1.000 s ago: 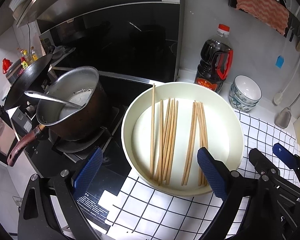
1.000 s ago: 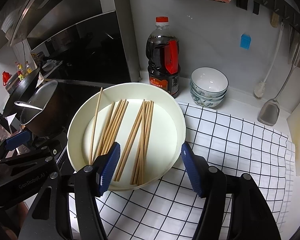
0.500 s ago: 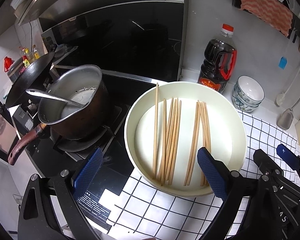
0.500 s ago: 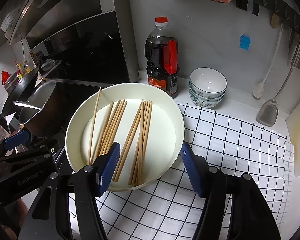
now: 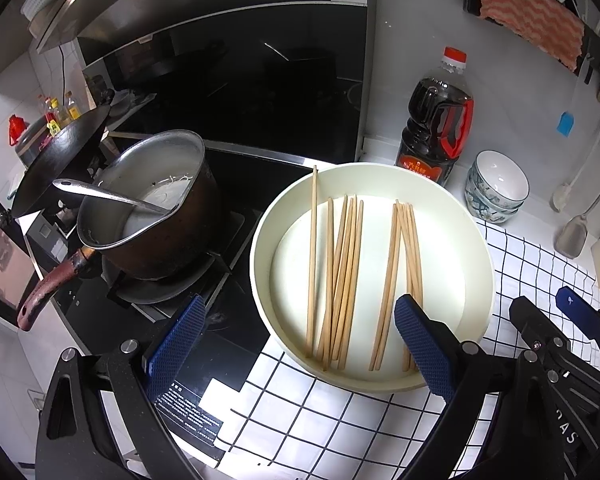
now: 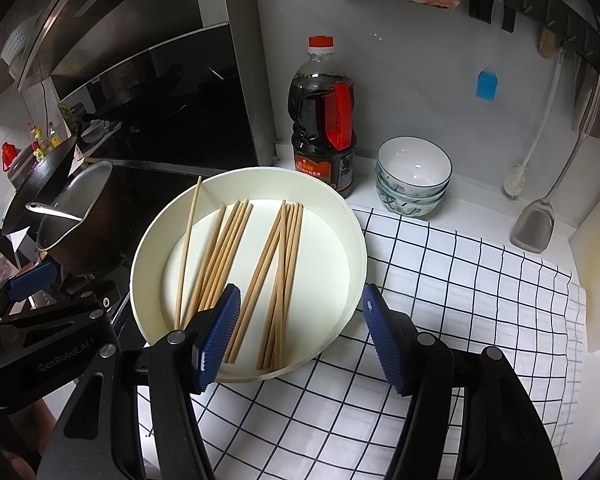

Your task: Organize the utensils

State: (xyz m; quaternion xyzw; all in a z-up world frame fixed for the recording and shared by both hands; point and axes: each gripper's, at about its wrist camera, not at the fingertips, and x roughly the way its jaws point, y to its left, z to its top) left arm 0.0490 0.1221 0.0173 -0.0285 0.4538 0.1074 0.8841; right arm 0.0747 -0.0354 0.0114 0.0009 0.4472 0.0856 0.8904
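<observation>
Dim kitchen, sharp focus; glare whitens the checked cloth (image 5: 340, 420), and fisheye bending darkens the corners.

We see a dark sauce bottle (image 6: 323, 128) (red-capped) beside stacked bowls (image 6: 413, 178), a steel pot (image 5: 152, 208) with a ladle (image 5: 108, 196) on the stove, and a spatula (image 6: 534, 220) hanging against the wall.

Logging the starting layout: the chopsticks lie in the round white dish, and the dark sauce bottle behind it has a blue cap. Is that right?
Not quite: the sauce bottle has a red cap, clear in the right wrist view. The rest holds: the chopsticks lie in the round white dish, with the bottle behind it.
</observation>
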